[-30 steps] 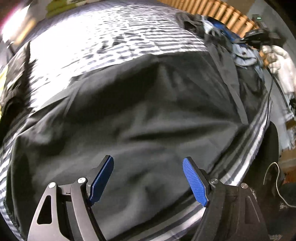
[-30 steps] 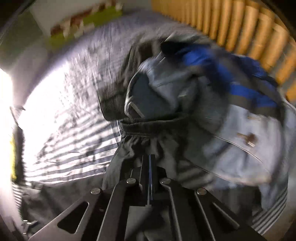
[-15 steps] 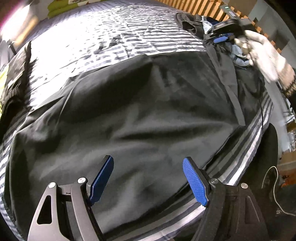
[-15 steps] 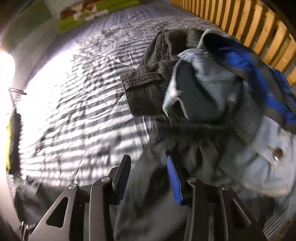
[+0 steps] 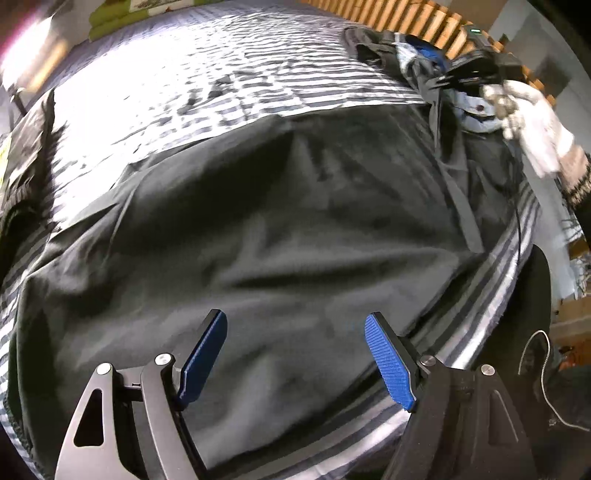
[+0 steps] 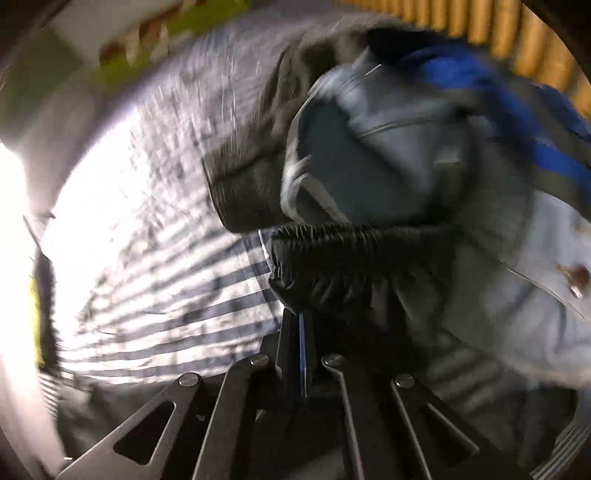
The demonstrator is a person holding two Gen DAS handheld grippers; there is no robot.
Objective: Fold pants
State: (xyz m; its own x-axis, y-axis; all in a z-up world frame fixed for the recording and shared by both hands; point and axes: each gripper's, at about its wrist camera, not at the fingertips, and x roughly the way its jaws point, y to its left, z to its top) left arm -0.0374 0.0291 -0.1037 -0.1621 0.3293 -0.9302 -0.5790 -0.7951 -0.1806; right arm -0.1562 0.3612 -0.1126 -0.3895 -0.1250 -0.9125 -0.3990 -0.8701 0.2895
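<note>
Black pants (image 5: 277,221) lie spread across the striped bed. My left gripper (image 5: 295,317) hovers over the near part of the pants, open, with nothing between its blue pads (image 5: 388,362). In the right wrist view my right gripper (image 6: 301,314) is shut, pinching the pants just under the gathered elastic waistband (image 6: 351,251). The left wrist view shows that same gripper (image 5: 476,70) at the far right end of the pants, held by a hand in a white glove (image 5: 532,122).
A striped sheet (image 5: 221,74) covers the bed. Beyond the waistband is a pile of clothes: light blue jeans (image 6: 406,147), a dark checked garment (image 6: 251,184) and a blue one (image 6: 546,155). Wooden slats (image 5: 406,22) stand behind. The bed's edge and a cable (image 5: 535,350) lie right.
The right gripper opened over the waistband, dropped lower and closed again on the black fabric. In the left wrist view the gloved hand came down onto the pants' far end. The left gripper stayed put.
</note>
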